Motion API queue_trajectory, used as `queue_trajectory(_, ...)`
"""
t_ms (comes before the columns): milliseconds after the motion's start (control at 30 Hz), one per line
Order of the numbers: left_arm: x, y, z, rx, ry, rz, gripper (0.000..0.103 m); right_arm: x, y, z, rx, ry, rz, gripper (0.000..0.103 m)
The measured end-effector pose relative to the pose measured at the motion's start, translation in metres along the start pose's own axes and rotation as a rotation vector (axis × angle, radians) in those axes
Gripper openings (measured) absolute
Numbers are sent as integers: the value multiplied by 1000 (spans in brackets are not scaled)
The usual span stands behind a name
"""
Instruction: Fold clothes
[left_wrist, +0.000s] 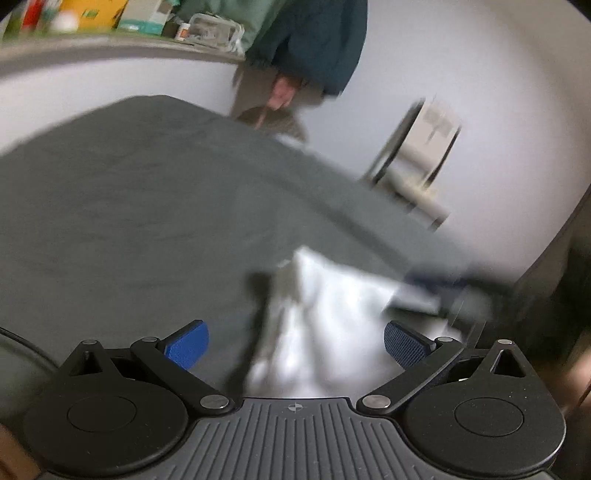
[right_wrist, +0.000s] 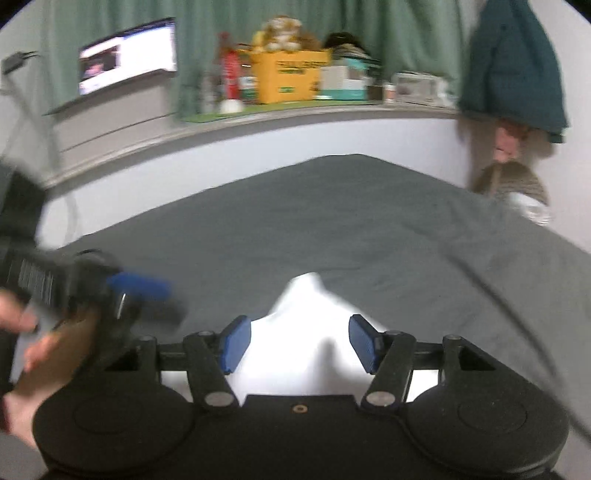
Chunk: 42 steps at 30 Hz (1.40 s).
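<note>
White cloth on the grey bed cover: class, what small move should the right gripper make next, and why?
Probably lower the right gripper and close it on the raised peak of the crumpled white cloth. Its blue pads stand apart with the cloth between them, not pressed. The left gripper is open too, so nothing holds the cloth on the grey bed cover.

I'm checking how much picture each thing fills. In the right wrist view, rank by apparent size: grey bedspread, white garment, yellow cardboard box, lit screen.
1. Grey bedspread.
2. White garment, inflated by nearness.
3. Yellow cardboard box and lit screen: too alike to rank.
</note>
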<state>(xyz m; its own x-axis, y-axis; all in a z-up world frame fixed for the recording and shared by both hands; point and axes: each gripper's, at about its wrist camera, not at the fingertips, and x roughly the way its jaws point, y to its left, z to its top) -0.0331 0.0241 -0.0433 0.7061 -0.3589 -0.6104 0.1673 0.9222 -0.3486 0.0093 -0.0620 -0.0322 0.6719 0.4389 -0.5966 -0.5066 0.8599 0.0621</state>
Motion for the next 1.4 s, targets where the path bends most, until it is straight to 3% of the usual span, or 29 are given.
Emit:
queue_trajectory(100, 3, -6, -1, 79, 0, 62, 101, 13, -6, 17, 16, 45, -37, 58)
queue_trajectory(167, 2, -9, 0, 108, -3, 84, 87, 22, -7, 24, 29, 60, -37, 58)
queue_trajectory(233, 3, -9, 1, 122, 12, 90, 60, 30, -6, 26, 45, 74, -22, 58)
queue_trajectory(333, 3, -10, -1, 129, 44, 66, 46, 45, -5, 32, 65, 109, -4, 58)
queue_trajectory(400, 4, -12, -2, 145, 48, 49, 45, 52, -3, 38, 82, 128, 10, 58)
queue_trajectory(500, 8, -13, -5, 163, 72, 34, 19, 64, 1, 48, 84, 161, 8, 58)
queue_trajectory(567, 9, -13, -6, 160, 91, 30, 17, 72, 5, 54, 70, 188, -7, 57)
queue_trajectory(633, 8, -13, -7, 156, 100, 22, 8, 81, 8, 60, 46, 218, -23, 52)
queue_trajectory(733, 7, -12, -8, 150, 105, 15, 3, 96, 6, 64, 39, 277, -21, 45)
queue_trajectory(800, 10, -12, -8, 127, 110, 17, 3, 103, 2, 62, 59, 307, -9, 35)
queue_trajectory(867, 11, -7, -9, 91, 120, 19, 2, 108, -3, 58, 87, 323, 7, 11)
queue_trajectory(900, 10, -4, -10, 69, 126, 18, 2, 110, -6, 55, 103, 329, 16, 8)
queue_trajectory(1200, 7, 11, -17, -31, 139, -12, 2, 130, -27, 34, 308, 291, 29, 7)
queue_trajectory(1300, 7, 10, -17, -29, 141, -19, 2, 124, -31, 36, 370, 272, 58, 11)
queue_trajectory(1400, 3, 9, -19, -16, 142, -18, 2, 106, -29, 43, 360, 228, 61, 23)
